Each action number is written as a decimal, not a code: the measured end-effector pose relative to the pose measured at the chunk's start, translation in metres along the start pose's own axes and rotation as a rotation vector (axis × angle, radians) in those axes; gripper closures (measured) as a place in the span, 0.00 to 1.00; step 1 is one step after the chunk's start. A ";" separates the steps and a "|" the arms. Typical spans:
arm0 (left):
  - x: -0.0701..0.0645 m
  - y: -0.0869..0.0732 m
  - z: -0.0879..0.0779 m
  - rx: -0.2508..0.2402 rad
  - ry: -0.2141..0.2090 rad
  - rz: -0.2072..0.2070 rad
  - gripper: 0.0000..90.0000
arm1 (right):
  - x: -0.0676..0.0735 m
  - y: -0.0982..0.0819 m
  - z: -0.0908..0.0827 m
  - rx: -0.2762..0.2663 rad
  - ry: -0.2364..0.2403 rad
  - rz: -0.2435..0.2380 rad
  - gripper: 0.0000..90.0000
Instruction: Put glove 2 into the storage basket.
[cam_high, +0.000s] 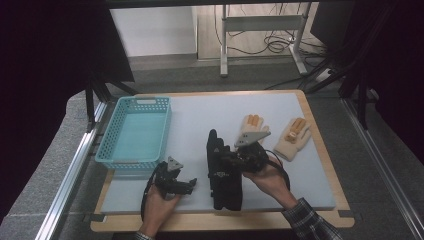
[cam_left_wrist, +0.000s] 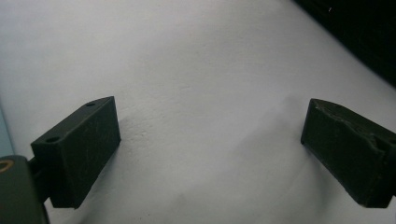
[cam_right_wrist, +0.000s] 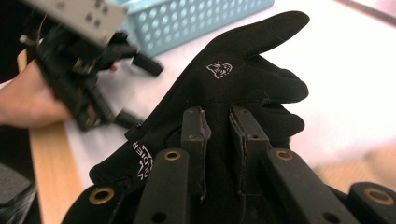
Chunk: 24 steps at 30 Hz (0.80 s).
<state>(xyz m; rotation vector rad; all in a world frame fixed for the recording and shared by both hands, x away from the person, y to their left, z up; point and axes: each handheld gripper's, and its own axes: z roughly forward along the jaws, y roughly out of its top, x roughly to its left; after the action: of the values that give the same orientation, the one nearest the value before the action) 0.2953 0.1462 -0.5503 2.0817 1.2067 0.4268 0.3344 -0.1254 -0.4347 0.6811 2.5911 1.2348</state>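
I'm working in what looks like a lab recording bay: black curtains (cam_high: 45, 75) hang on both sides, aluminium rails (cam_high: 70, 170) frame my wooden-edged table (cam_high: 320, 145), and cables (cam_high: 275, 42) lie tangled on the floor beneath a metal desk frame (cam_high: 260, 25) by a white wall.

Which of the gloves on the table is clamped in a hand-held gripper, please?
The black glove, pinched by the right hand-held gripper; both cream gloves lie untouched.

Blue basket (cam_high: 134, 131) at left, two cream gloves (cam_high: 274, 134) at right
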 end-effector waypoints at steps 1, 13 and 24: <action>-0.001 0.000 0.000 -0.007 0.001 -0.007 0.05 | 0.003 -0.007 0.000 0.003 -0.001 0.002 0.84; 0.000 0.000 0.000 -0.005 0.002 -0.003 0.05 | 0.017 -0.058 0.017 0.026 -0.013 0.047 0.67; 0.000 0.000 0.000 -0.007 0.002 -0.005 0.05 | -0.014 -0.046 0.008 -0.006 -0.087 0.088 0.63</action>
<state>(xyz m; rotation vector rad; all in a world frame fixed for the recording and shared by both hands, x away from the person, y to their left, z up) 0.2951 0.1457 -0.5506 2.0726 1.2101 0.4307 0.3351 -0.1520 -0.4756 0.8364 2.5113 1.2084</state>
